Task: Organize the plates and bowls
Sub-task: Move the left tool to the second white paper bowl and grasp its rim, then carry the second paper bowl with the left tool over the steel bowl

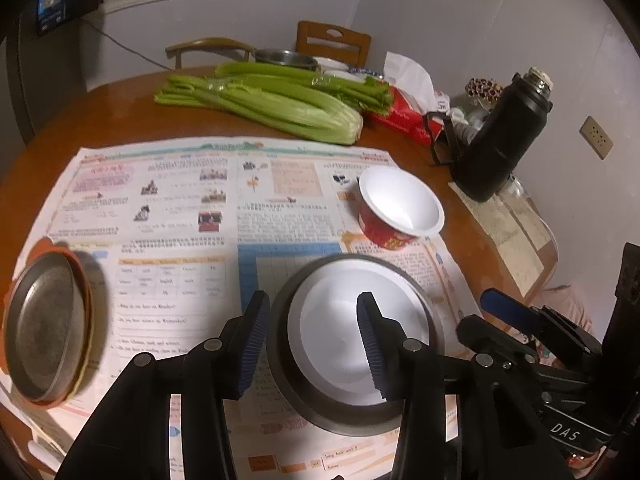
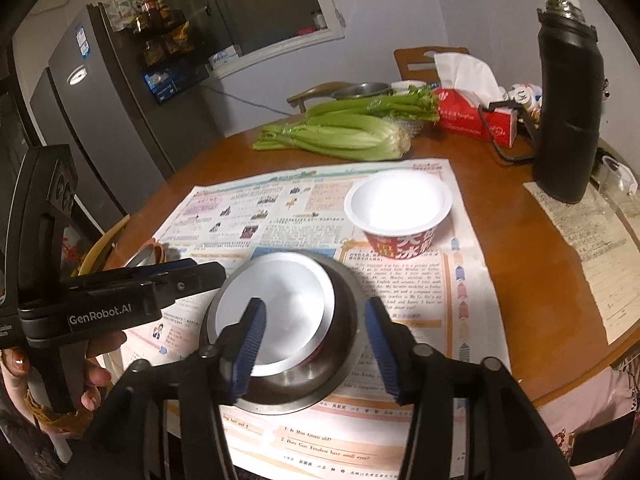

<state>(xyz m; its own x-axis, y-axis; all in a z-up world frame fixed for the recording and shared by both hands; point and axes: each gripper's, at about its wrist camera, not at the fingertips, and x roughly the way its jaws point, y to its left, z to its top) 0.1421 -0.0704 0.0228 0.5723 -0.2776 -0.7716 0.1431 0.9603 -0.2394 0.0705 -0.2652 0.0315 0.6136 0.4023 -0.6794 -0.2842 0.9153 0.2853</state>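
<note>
The sorting looks partly done. A white bowl (image 1: 352, 344) already sits nested inside a steel bowl (image 1: 280, 364) near the front of the newspaper (image 1: 180, 208), and at the left edge a steel plate (image 1: 44, 324) lies on an orange plate (image 1: 82, 280), stacked. What seems left is the red cup (image 1: 384, 232), a paper bowl with a white lining, which stands alone farther back on the newspaper, apart from the nested pair. My guess is that it goes into the stack next.

The left gripper (image 1: 316, 348) is open wide, straddling the left wall of the nested bowls: 1 finger outside the steel rim, the other over the white interior. It grips nothing that I can see. The right gripper (image 2: 316, 348) is likewise spread, 1 finger over the white bowl and 1 outside the steel wall on the right, holding nothing.

The steel bowl is round, dull grey and smooth, with a flared rim and soft reflections. The white bowl is matt and thin-walled, probably foam or paper. The steel plate is shallow, scuffed and tarnished. The cup tapers downward, with a rolled white lip and printed red sides. The finger pads are ribbed blue rubber. The table (image 2: 520, 280) is glossy brown wood.
</note>
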